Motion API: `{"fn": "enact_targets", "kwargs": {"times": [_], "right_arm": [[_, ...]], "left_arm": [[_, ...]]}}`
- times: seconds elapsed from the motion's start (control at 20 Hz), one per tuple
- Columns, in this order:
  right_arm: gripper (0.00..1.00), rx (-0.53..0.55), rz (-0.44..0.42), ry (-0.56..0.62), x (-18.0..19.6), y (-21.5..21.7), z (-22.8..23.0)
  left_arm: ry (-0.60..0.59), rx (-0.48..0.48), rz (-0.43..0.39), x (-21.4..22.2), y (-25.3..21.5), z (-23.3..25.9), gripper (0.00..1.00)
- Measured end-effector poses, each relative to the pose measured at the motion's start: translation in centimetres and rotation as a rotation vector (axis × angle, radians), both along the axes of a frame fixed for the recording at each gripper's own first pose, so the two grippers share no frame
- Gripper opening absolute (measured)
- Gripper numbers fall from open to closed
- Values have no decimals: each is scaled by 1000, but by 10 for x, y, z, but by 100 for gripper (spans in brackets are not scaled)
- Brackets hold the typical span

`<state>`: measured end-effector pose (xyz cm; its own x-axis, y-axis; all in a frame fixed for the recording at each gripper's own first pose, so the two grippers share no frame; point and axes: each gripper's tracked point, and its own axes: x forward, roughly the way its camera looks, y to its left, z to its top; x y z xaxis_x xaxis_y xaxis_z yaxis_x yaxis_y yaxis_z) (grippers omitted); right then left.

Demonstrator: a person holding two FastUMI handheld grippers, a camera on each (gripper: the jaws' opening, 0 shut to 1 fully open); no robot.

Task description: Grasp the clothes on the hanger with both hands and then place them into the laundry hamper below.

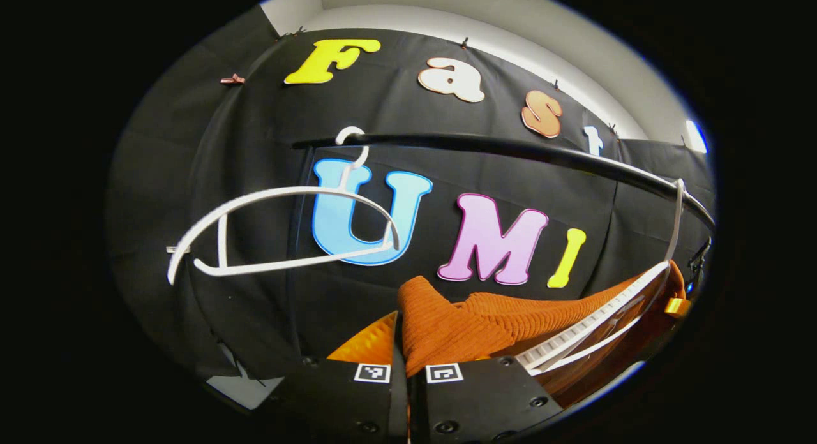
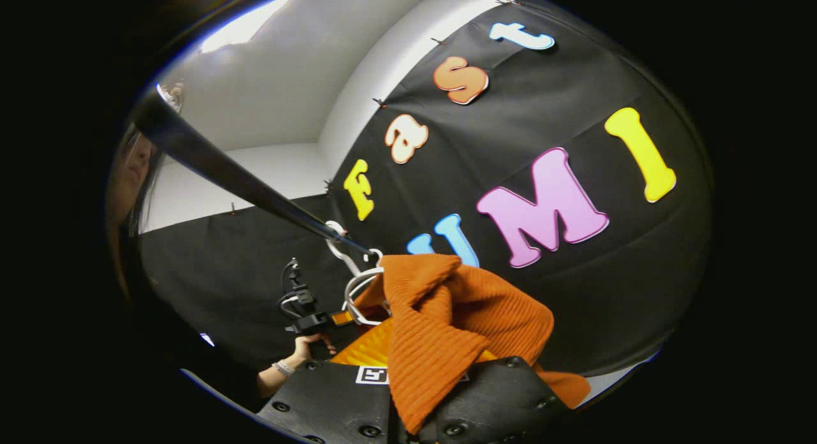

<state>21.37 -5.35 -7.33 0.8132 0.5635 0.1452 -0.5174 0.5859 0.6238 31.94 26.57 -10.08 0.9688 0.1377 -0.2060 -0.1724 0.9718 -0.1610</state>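
In the left gripper view, the left claw sits at the bottom edge with its two fingers drawn nearly together, and a fold of the orange ribbed sweater rises straight out of the narrow slit between them, so this claw is clenched on the knit. From there the sweater runs off to the right, draped along the ridged white arm of a hanger whose thin neck climbs to the black clothes rail. Farther back and to the left, an empty white hanger hooks over the same rail in front of the black booth wall.

In the right gripper view, the right claw lies at the bottom with a thick band of the sweater spilling down over the gap between its fingers (the cloth hides the tips, so whether both fingers press on it I cannot tell). Just beyond, the sweater bunches upward to the white hanger that hooks on the rail, which slants up toward the upper left. Farther off to the left, a hand holds the other gripper's handle, near the sweater's far edge.
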Motion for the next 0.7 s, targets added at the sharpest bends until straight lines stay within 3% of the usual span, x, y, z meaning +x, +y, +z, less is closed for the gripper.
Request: {"fn": "enact_targets", "kwargs": {"times": [0.15,0.25,0.4,0.6,0.7], "right_arm": [[5,197,-70,-65,24,-32,32],[5,302,-112,-99,47,-47,51],[4,254,-181,-121,73,-65,43],[5,296,-251,-71,89,-110,37],[5,334,-272,-62,86,-119,35]], "left_arm": [[-5,0,9,-10,2,-3,6],[10,-8,-29,-16,-12,-13,6],[51,35,-62,-18,-24,-30,6],[94,10,-260,-18,-76,-52,6],[104,22,-298,-21,-87,-63,7]]}}
